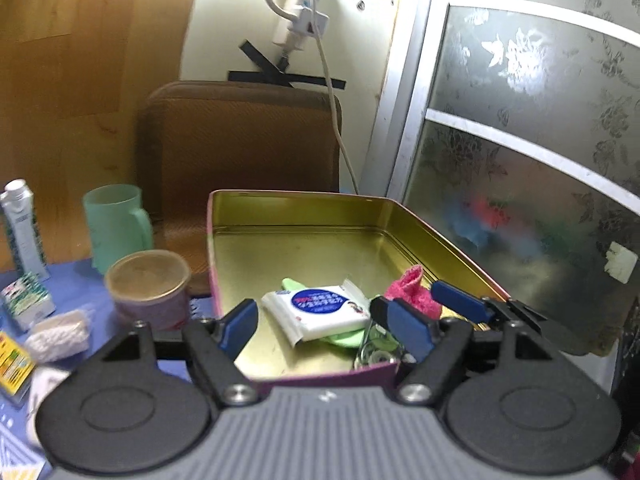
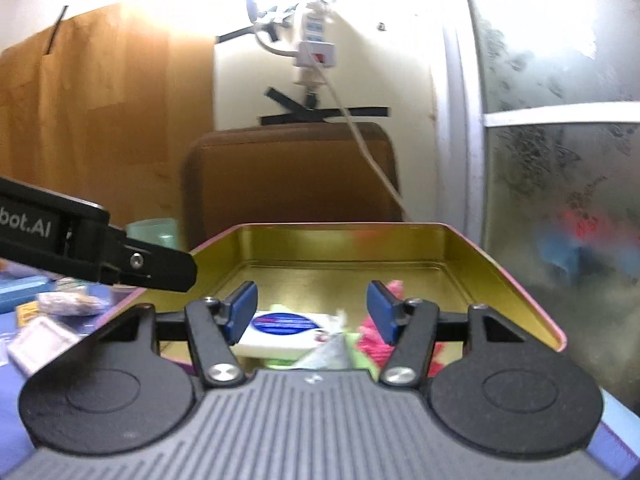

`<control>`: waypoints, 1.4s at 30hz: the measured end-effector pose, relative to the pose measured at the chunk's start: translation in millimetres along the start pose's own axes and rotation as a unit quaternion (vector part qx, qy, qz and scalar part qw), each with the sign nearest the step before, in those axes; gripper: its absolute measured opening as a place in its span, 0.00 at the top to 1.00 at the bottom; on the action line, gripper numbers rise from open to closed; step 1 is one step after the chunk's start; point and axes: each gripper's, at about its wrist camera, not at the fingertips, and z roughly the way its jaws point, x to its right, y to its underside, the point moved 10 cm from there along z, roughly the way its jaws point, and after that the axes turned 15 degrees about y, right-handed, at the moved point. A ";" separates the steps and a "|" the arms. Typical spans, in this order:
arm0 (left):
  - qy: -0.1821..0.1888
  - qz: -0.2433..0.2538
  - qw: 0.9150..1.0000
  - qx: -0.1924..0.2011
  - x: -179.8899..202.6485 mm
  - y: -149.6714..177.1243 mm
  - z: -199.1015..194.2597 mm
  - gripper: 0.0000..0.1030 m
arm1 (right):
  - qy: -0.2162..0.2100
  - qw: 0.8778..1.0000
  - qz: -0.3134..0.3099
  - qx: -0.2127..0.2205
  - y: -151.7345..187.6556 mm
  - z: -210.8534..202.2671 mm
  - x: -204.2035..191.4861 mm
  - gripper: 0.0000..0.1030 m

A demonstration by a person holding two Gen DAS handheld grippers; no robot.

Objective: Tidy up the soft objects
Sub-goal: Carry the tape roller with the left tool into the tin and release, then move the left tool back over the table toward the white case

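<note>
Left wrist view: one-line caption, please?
Open left gripper over gold tin holding tissue pack and pink cloth.

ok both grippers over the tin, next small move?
Probably swing the left gripper left to the white mesh bundle still on the blue cloth. Its jaws are open and empty; the wipes pack already lies in the tin.

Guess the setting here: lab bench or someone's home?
Most likely a lived-in home room, not a lab. A padded brown chair sits behind the table, a frosted floral sliding door stands to the right, and a power strip is taped to the wall. Household clutter surrounds the gold tin tray.
</note>
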 end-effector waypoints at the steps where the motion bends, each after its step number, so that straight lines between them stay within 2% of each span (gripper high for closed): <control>1: 0.000 -0.003 1.000 0.004 -1.7 2.2 -8.8 0.28 | -0.008 1.000 -0.002 0.001 -0.3 -4.3 -6.4 0.39; 6: -0.017 -0.012 0.999 0.030 -19.8 14.7 -56.0 0.27 | -0.052 0.999 0.000 -0.005 2.9 -19.1 -41.2 0.38; 10: -0.058 -0.012 0.997 0.039 -45.6 32.8 -89.4 0.21 | -0.090 0.996 -0.007 -0.015 13.2 -37.3 -72.2 0.35; 19: -0.140 -0.073 0.987 0.019 -125.4 90.9 -139.5 0.20 | -0.158 0.984 -0.059 -0.056 46.1 -63.0 -139.3 0.34; 24: -0.184 -0.077 0.980 0.007 -154.4 106.0 -154.1 0.20 | -0.186 0.976 -0.077 -0.086 57.9 -66.5 -164.5 0.35; 28: -0.186 -0.091 0.978 -0.001 -163.7 116.3 -155.2 0.20 | -0.195 0.971 -0.081 -0.110 64.0 -63.9 -175.6 0.36; 36: -0.189 -0.081 0.979 0.010 -159.3 115.1 -155.0 0.20 | -0.201 0.966 -0.088 -0.135 70.5 -59.8 -188.3 0.38; 42: -0.183 -0.111 0.977 0.023 -167.0 115.1 -159.8 0.20 | -0.216 0.959 -0.102 -0.155 75.5 -54.8 -198.6 0.38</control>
